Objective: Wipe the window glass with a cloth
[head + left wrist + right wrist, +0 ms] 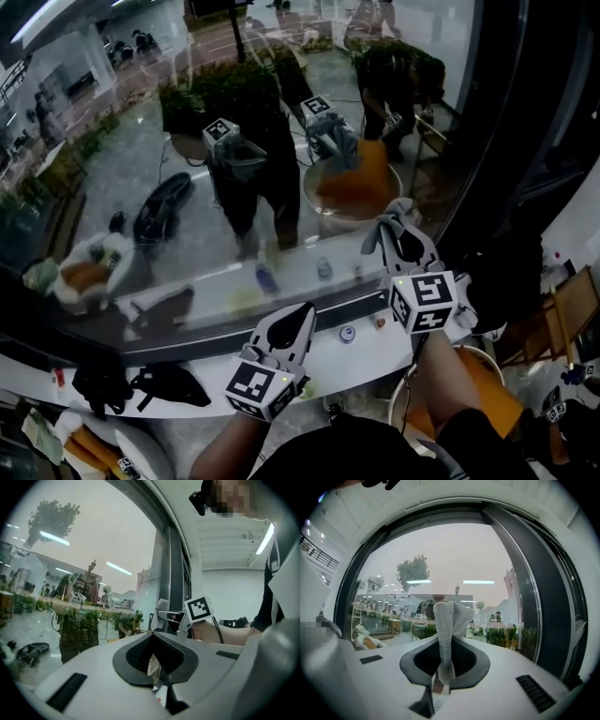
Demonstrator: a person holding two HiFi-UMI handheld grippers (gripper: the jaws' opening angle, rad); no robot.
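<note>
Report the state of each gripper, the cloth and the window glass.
left gripper: shut, empty.
right gripper: shut on the cloth.
cloth: pinched, bunched, sticking up past the jaws.
window glass: reflective, cloth not against it.

Two grippers [289,323] [401,234]; one cloth [449,620]; one window [141,159]

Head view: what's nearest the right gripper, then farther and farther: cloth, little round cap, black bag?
1. Cloth, pinched in the right gripper.
2. Round cap, on the ledge, below and a bit left.
3. Black bag, far left on the ledge.
</note>
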